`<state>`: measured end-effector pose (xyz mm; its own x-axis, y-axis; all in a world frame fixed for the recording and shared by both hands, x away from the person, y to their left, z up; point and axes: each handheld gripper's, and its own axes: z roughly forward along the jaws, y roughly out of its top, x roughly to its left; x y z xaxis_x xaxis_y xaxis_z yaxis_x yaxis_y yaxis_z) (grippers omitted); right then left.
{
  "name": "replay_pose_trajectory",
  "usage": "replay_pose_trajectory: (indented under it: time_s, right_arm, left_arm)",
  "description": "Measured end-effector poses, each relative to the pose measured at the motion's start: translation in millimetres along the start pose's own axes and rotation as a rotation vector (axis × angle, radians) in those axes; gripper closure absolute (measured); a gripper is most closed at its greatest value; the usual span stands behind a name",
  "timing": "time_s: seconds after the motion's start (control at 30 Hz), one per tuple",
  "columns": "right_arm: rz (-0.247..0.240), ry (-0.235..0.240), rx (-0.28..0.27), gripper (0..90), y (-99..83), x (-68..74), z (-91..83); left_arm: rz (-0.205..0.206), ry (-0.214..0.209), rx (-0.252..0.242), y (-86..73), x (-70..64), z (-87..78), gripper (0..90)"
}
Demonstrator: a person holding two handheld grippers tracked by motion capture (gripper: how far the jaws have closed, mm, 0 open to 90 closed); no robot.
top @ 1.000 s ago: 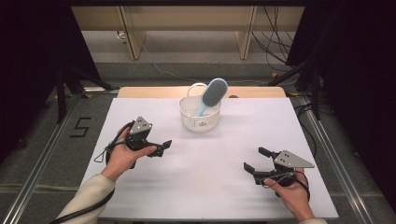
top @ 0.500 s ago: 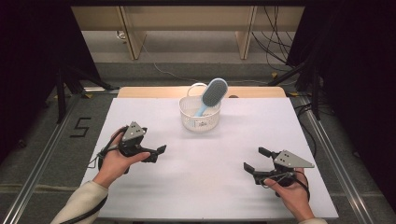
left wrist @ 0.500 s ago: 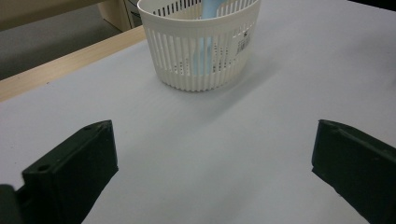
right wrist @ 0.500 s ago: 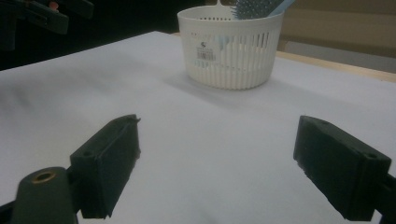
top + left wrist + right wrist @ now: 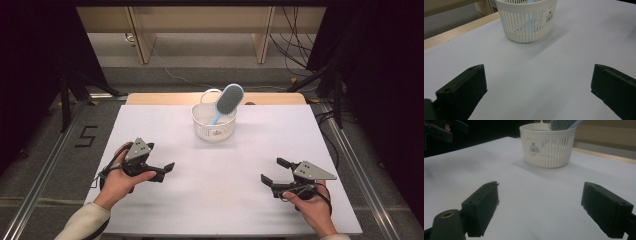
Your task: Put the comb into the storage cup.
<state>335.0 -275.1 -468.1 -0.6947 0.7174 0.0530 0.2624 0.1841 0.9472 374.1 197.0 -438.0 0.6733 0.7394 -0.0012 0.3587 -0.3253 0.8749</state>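
Observation:
A white slatted basket (image 5: 213, 128) stands at the far middle of the white table (image 5: 250, 150). A blue hairbrush (image 5: 229, 99) leans in it, head up and out over the rim. My left gripper (image 5: 163, 171) is held low at the near left, open and empty, its jaws pointing right. My right gripper (image 5: 273, 170) is at the near right, open and empty, pointing left and forward. In the left gripper view the basket (image 5: 526, 23) lies ahead of the wide-apart jaws of the left gripper (image 5: 537, 92). The right gripper (image 5: 541, 207) faces the basket (image 5: 547, 146) and brush (image 5: 560, 124) too.
A bare wooden strip (image 5: 165, 98) runs along the table's far edge. Metal rails (image 5: 350, 160) flank both sides, and cables (image 5: 295, 35) lie on the floor beyond. A "5" mark (image 5: 86, 136) is on the floor at left. The left gripper (image 5: 439, 130) appears far off in the right gripper view.
My left gripper has drawn back toward the person and slightly left, staying open. The right gripper, basket and brush have not moved.

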Motion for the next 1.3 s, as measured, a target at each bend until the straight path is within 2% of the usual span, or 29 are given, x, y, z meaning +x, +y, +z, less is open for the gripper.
replay_pose_trajectory:
  time_s: [0.6, 0.8, 1.03, 1.3]
  right_arm:
    - [0.000, -0.003, 0.010, 15.3, -1.4, -4.3, -4.6]
    - [0.006, -0.005, 0.013, 15.3, -2.4, -5.8, -7.0]
    - [0.010, -0.005, 0.016, 15.4, -3.4, -7.6, -9.3]
    - [0.011, -0.004, 0.012, 15.4, -3.5, -7.3, -8.3]
  left_arm:
    - [0.026, 0.002, 0.006, -20.5, 2.6, -12.4, 0.0]
    - [0.023, 0.007, 0.011, -27.6, 4.2, -14.7, 0.0]
    - [0.031, 0.021, 0.001, -31.3, 3.3, -18.8, 0.0]
    - [0.040, 0.025, 0.012, -36.0, 1.5, -17.7, 0.0]
